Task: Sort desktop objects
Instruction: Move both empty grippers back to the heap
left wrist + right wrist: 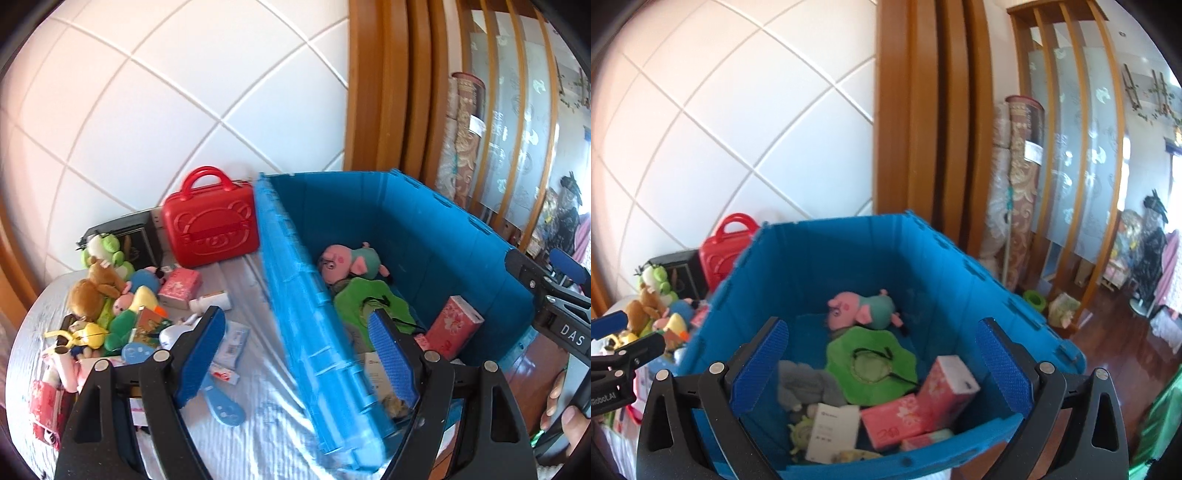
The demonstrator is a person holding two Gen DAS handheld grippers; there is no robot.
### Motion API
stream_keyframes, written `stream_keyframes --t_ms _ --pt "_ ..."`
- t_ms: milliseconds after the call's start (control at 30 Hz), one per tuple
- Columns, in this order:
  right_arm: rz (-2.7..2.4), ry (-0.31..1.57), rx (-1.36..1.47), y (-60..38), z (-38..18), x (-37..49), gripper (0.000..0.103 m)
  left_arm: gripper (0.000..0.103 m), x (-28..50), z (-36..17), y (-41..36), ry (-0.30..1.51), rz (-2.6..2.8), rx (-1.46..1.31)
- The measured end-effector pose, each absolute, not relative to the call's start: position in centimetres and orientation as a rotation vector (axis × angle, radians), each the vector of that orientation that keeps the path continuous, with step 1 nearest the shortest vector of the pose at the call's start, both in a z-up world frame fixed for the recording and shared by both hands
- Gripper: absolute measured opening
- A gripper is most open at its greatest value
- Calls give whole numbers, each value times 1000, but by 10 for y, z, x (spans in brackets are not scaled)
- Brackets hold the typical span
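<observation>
The right gripper (881,363) hangs with jaws wide and empty over the blue crate (849,254), which holds a pink pig plush (860,308), a green plush (871,360), 2 pink tissue packs (923,402) and a white card (833,430).

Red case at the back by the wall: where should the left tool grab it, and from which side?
Take the red case by its arched top handle, coming down from above. It stands upright with the handle clear on top, while its body looks too wide for the pads. The blue bin crowds its right side, and toys block the front-left approach.
</observation>
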State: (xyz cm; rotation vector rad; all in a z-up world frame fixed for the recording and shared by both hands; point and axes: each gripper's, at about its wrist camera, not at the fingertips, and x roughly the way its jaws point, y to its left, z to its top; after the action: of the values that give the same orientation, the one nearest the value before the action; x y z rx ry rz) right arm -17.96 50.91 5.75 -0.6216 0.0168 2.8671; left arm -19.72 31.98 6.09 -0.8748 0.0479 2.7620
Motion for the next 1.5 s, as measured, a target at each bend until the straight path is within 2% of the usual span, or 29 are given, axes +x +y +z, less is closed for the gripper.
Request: stream_keyframes --t_ms 300,633,967,1200,1500 --pt "3012 -5 -623 438 65 -181 103 80 -189 53 244 -8 2862 -938" --pt "3231 -118 -722 333 52 -195 103 80 -184 23 148 -134 2981 -1071" --pt "3299 -220 -1089 242 -19 -231 103 80 -185 -62 34 -250 3012 -1432" --pt "3214 -286 -1400 206 -82 -253 103 80 -176 -143 -45 -455 2954 -1722" --pt "3117 -337 -1642 177 -136 -264 103 80 -176 -202 -59 -510 2801 -1914"
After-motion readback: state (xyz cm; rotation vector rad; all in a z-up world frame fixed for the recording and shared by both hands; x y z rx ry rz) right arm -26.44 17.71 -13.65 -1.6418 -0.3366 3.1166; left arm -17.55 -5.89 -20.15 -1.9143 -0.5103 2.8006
